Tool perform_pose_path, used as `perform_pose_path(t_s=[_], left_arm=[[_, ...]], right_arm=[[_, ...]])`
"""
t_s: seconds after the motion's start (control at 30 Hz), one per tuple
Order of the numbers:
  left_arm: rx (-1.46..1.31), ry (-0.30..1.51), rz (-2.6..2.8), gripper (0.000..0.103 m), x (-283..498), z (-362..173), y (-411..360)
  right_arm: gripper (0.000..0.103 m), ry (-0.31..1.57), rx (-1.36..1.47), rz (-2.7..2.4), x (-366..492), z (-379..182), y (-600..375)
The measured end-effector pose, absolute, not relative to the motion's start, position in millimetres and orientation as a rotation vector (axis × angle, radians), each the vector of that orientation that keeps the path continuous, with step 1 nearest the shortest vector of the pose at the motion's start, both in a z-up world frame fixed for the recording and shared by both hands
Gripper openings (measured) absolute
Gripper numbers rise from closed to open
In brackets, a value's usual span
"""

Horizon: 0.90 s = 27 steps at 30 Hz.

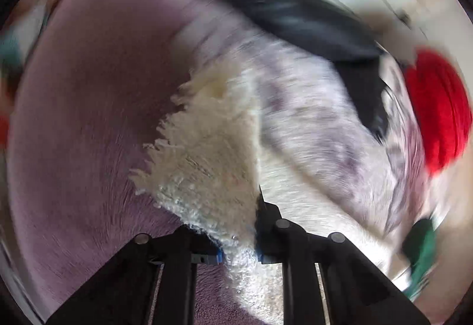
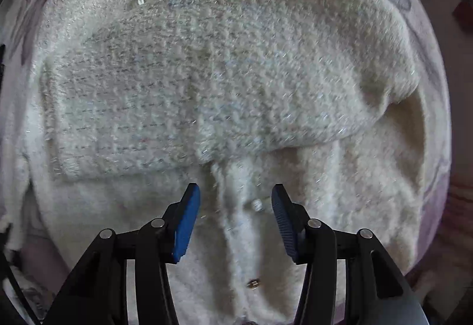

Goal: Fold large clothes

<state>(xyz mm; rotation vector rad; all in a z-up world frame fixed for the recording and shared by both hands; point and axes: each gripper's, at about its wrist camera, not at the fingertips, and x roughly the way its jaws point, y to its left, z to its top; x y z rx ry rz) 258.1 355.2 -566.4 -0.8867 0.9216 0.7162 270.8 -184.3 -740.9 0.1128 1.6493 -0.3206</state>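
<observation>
Gripping the fuzzy cream knitted cardigan [image 1: 207, 153], the left gripper [image 1: 236, 248] may lose fabric mid-lift; the right gripper [image 2: 235, 221] hovers open, empty.

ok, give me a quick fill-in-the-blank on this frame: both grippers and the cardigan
1. The left gripper is ____ on a fringed edge of the cream cardigan.
2. The right gripper hangs over the cardigan with its jaws ____, nothing pinched between them.
3. The pads on the right gripper's jaws are ____ in colour.
4. In the left wrist view the cardigan lies on a ____ bedspread.

Missing words: shut; open; blue; purple
</observation>
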Motion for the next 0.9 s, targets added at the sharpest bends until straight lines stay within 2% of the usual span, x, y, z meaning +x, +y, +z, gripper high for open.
perform_pose_path(t_s=[0.03, 0.07, 0.23, 0.47, 0.67, 0.9], left_arm=[[-0.802, 0.922, 0.704, 0.011, 268, -553, 347], [-0.712, 0.916, 0.684, 0.011, 280, -538, 336], [-0.39, 0.878, 0.554, 0.01, 325, -468, 269], [-0.21, 0.872, 0.258, 0.01, 355, -409, 130], [-0.149, 0.94, -0.056, 0.01, 357, -408, -26], [-0.102, 1.145, -0.323, 0.011, 367, -467, -185]], right_arm=[[0.079, 1.632, 0.053, -0.337, 273, -738, -184], [0.083, 1.607, 0.001, -0.343, 275, -737, -187], [0.084, 1.566, -0.076, -0.298, 289, -740, -190], [0.084, 1.522, 0.045, -0.242, 312, -720, -236], [0.084, 1.519, 0.237, -0.323, 290, -714, -348], [0.084, 1.535, 0.421, -0.47, 238, -727, -425]])
